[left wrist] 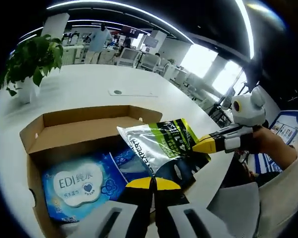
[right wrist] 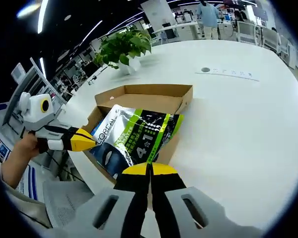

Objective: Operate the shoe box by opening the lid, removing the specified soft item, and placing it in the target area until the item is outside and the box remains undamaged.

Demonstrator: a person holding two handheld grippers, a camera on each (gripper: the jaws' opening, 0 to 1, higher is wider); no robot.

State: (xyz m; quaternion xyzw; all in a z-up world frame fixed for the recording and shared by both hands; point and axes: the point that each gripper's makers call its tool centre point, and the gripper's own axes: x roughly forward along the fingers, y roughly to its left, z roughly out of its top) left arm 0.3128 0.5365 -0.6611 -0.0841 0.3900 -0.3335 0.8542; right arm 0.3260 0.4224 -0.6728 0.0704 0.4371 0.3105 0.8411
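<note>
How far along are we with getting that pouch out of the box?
Done: the shoe box is open, its lid folded back. In hand: both grippers, left and right, are shut on the silver-green pouch, held above the box. Left: carry it clear and set it on the white table. A blue wipes pack lies inside the box.

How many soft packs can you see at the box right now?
2: the silver-green L'Oreal pouch held above the cardboard box by both grippers, and a blue EDI pack lying inside. More may be hidden underneath.

Potted plant (left wrist: pixel 30 62) on white table (left wrist: pixel 89 87); blue wipes pack (left wrist: pixel 79 186).
</note>
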